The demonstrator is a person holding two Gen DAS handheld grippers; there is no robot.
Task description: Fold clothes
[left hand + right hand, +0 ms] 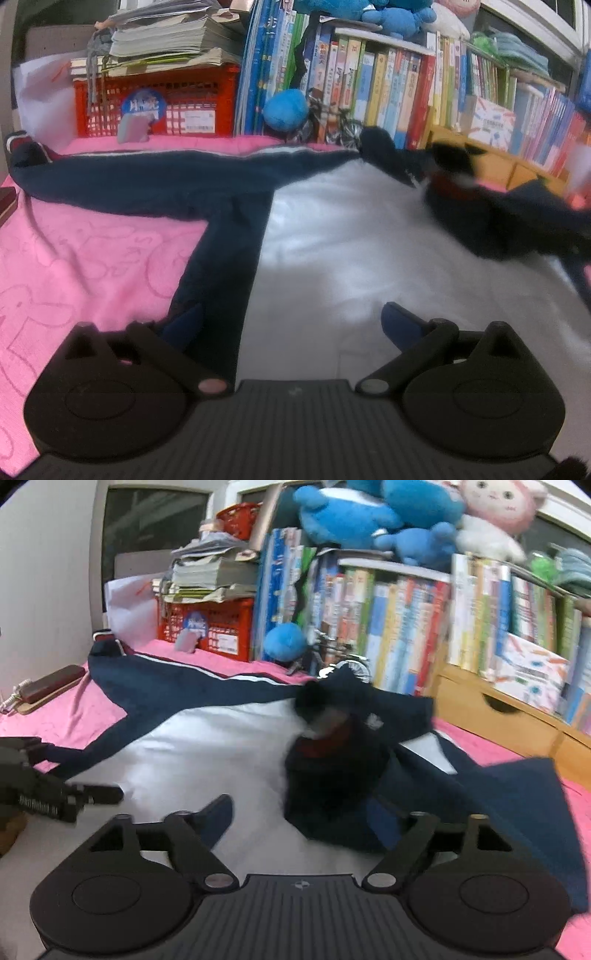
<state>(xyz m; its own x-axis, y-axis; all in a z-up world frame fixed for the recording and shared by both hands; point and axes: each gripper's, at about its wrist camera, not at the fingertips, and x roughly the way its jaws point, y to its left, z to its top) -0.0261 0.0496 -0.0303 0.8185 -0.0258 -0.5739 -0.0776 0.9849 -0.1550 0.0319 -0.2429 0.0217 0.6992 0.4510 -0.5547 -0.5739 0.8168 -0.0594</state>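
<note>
A navy and white jacket (332,236) lies spread on the pink bed cover (81,266). One navy sleeve (129,177) stretches to the left. Its collar end is bunched into a dark heap (332,764) with red lining and black fuzzy trim, blurred in both views. My left gripper (290,325) is open low over the white panel, its left fingertip (184,325) above the navy side strip. It also shows in the right wrist view as the left gripper (74,797) at the left edge. My right gripper (301,823) is open just before the dark heap, with nothing pinched.
A red crate (159,107) under stacked papers stands at the back left. Shelves of books (406,92) and a wooden drawer unit (491,709) line the back and right. A blue plush ball (286,109) and a small model bicycle (332,661) sit by the books. A dark case (51,686) lies at the left.
</note>
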